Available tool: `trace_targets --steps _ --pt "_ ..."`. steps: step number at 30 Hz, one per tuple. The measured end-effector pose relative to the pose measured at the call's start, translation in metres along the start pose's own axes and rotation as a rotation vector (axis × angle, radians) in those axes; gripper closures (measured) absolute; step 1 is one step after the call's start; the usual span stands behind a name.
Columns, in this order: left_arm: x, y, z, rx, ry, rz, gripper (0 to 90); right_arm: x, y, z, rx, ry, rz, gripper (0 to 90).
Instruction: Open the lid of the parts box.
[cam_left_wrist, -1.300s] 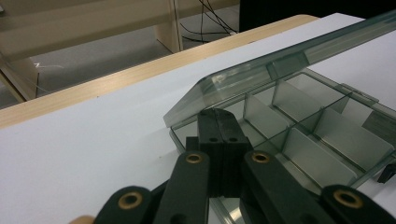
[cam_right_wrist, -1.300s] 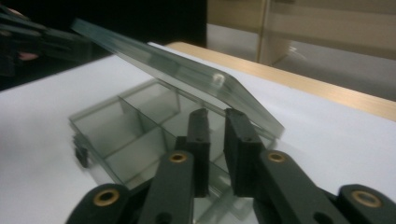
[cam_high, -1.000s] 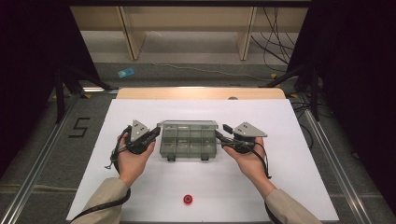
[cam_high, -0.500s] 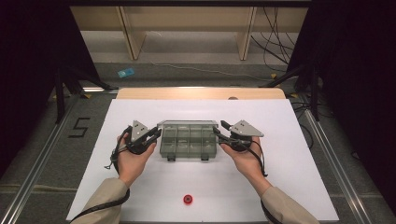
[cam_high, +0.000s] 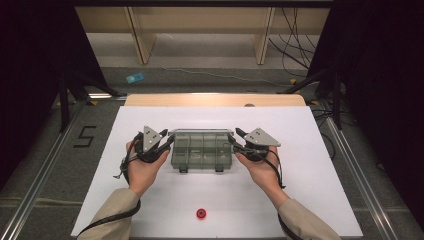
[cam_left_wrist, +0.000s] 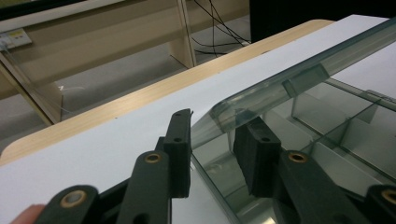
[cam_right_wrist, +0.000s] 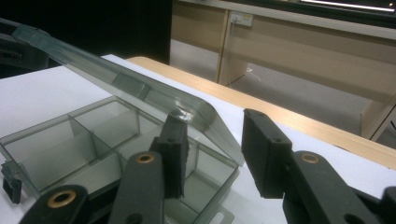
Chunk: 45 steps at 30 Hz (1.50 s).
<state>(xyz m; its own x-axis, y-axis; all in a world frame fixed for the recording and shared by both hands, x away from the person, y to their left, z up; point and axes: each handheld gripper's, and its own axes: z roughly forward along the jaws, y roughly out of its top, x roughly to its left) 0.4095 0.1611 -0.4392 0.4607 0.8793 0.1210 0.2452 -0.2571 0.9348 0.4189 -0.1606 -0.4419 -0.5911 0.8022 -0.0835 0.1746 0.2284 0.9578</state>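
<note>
Item: a clear, smoke-tinted plastic box (cam_high: 202, 150) with inner walls that split it into several compartments, all bare as far as the gripper views show. Two small latches sit on its near edge. Its hinged lid (cam_left_wrist: 299, 79) is raised part way, tilted up over the tray with rounded corners. The box lies flat on the white table (cam_high: 310, 200), about mid-table, its long axis running left to right across the table and its latch side toward the person.

Left: the left gripper (cam_high: 165, 144) is at the box's left end, the hand behind it resting low on the table with the forearm coming in from the bottom edge in a tan sleeve. Its jaws straddle the left corner of the lid; they have just been opening, and a gap shows between each pad and the plastic, so they stand apart with the lid edge between them.

Right: the right gripper (cam_high: 239, 141) is at the box's right end, hand and forearm mirrored to the left one. Its jaws have just been closing, with the right corner of the lid between them; neither pad presses on it.

Near the table's front edge, well apart from the box, lies a small red round piece (cam_high: 201, 214).
</note>
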Motion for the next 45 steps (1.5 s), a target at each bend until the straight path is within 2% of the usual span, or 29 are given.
trace_targets --steps 3,11,18,20,22,23,28,29,30,31,33,35,36,38,45 --pt "0.002 0.0 0.001 -0.003 0.011 -0.009 69.6 0.0 0.0 0.001 -0.01 -0.017 -0.006 63.6" --pt "0.004 0.002 0.003 -0.018 0.019 -0.01 73.3 0.002 0.002 0.005 -0.017 -0.015 0.004 71.3" --pt "0.004 0.005 0.005 -0.029 0.037 -0.02 77.1 0.002 0.005 0.008 -0.037 -0.065 -0.004 78.3" --pt "0.003 0.006 0.005 -0.032 0.04 -0.025 78.2 0.002 0.005 0.009 -0.047 -0.076 -0.009 78.8" --pt "0.003 0.006 0.006 -0.03 0.041 -0.024 78.5 0.003 0.006 0.009 -0.032 -0.068 0.007 79.0" --pt "0.003 0.007 0.007 -0.034 0.043 -0.027 78.6 0.002 0.006 0.011 -0.053 -0.079 -0.015 79.3" --pt "0.004 0.009 0.008 -0.041 0.047 -0.038 80.2 0.002 0.008 0.012 -0.051 -0.093 -0.026 80.8" --pt "0.003 0.009 0.008 -0.043 0.047 -0.039 80.8 0.003 0.008 0.012 -0.035 -0.091 -0.007 81.2" --pt "0.003 0.01 0.008 -0.044 0.047 -0.041 81.3 0.003 0.008 0.012 -0.034 -0.096 -0.011 81.7" --pt "0.003 0.011 0.008 -0.043 0.051 -0.04 81.6 0.002 0.008 0.013 -0.045 -0.108 -0.03 82.0" --pt "0.003 0.011 0.009 -0.045 0.054 -0.045 81.8 0.002 0.009 0.014 -0.053 -0.113 -0.027 82.5" --pt "0.003 0.011 0.01 -0.045 0.056 -0.045 82.3 0.002 0.009 0.014 -0.044 -0.118 -0.031 82.9" --pt "0.003 0.012 0.01 -0.045 0.058 -0.047 82.5 0.003 0.009 0.014 -0.033 -0.112 -0.014 83.1" --pt "0.004 0.013 0.011 -0.042 0.064 -0.045 83.0 0.002 0.01 0.015 -0.042 -0.129 -0.031 83.3" --pt "0.004 0.015 0.014 -0.044 0.077 -0.055 83.6 0.001 0.012 0.017 -0.033 -0.137 -0.034 83.7"
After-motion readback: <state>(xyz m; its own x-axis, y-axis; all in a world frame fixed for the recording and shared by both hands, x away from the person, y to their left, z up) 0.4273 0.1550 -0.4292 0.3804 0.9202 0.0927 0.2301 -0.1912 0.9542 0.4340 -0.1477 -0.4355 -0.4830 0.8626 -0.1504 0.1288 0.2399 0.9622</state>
